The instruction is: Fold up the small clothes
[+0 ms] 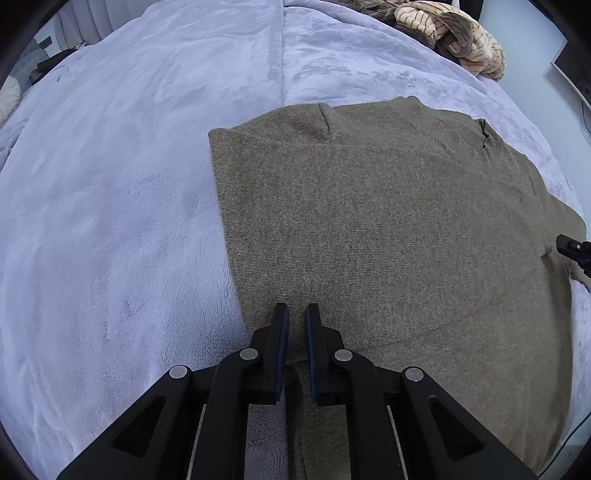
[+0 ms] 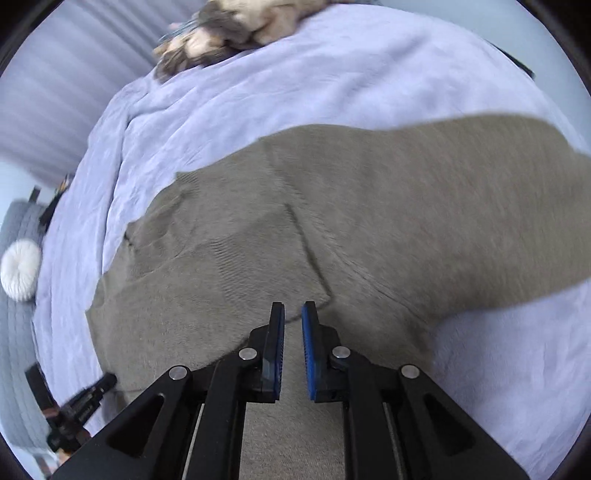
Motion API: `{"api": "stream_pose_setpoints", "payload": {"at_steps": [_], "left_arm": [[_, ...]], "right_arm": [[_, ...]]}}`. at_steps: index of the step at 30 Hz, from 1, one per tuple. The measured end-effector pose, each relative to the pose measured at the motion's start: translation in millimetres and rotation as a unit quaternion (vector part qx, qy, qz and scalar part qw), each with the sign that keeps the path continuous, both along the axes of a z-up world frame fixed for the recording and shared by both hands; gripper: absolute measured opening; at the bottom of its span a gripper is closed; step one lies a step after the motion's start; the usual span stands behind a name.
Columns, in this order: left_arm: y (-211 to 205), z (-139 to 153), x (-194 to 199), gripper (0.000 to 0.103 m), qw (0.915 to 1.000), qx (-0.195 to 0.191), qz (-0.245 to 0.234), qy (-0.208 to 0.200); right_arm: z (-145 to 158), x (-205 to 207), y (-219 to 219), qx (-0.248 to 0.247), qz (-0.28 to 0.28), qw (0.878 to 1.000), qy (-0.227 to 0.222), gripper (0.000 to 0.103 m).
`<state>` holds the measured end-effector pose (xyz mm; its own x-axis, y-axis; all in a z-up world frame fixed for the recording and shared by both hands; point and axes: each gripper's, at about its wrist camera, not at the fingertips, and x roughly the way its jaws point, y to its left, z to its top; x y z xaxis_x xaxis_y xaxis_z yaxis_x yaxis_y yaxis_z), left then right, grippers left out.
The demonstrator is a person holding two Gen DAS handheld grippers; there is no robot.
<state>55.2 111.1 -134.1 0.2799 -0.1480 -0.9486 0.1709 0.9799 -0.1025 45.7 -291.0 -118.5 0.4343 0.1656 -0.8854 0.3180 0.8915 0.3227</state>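
Note:
A grey-brown knit sweater (image 1: 388, 236) lies flat on a lavender fleece blanket (image 1: 110, 206), one side folded in to a straight left edge. My left gripper (image 1: 296, 312) is shut on the sweater's near hem, its jaws nearly closed with fabric between them. In the right wrist view the sweater (image 2: 332, 229) spreads out with a sleeve reaching right. My right gripper (image 2: 293, 310) is over the sweater, jaws nearly closed; a fold edge runs between them. The right gripper's tip shows in the left wrist view (image 1: 572, 247) at the sweater's right edge. The left gripper shows in the right wrist view (image 2: 85, 402).
A pile of striped cream and brown clothes (image 1: 450, 33) lies at the blanket's far edge and shows in the right wrist view (image 2: 229, 33). A white round cushion (image 2: 20, 269) sits on a grey seat at left. A dark monitor (image 1: 576, 66) stands at far right.

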Motion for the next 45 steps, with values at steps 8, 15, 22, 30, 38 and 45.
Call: {"api": "stream_pose_setpoints", "payload": {"at_steps": [8, 15, 22, 30, 38, 45], "left_arm": [[-4.0, 1.8, 3.4, 0.011, 0.9998, 0.005, 0.015, 0.009], [-10.1, 4.0, 4.9, 0.011, 0.9994, 0.020, 0.025, 0.015], [-18.6, 12.0, 6.1, 0.011, 0.9984, 0.036, 0.036, 0.026], [-32.2, 24.8, 0.8, 0.011, 0.9969, 0.041, 0.042, 0.051], [-74.9, 28.6, -22.2, 0.011, 0.9959, 0.050, 0.008, 0.075], [-132.1, 30.9, -40.7, 0.103, 0.9955, 0.074, -0.025, 0.053]], "right_arm": [[-32.9, 4.0, -3.8, 0.003, -0.021, 0.998, 0.054, 0.014], [-17.8, -22.7, -11.1, 0.028, -0.016, 0.998, 0.056, 0.028], [-14.1, -50.1, 12.6, 0.052, 0.006, 0.996, 0.070, 0.039], [-23.8, -56.1, 36.6, 0.080, 0.023, 0.993, 0.082, 0.053], [-21.9, -60.2, 39.1, 0.118, 0.027, 0.990, 0.068, 0.063], [-17.8, -73.4, 5.0, 0.138, -0.008, 0.989, 0.051, 0.064]]}}
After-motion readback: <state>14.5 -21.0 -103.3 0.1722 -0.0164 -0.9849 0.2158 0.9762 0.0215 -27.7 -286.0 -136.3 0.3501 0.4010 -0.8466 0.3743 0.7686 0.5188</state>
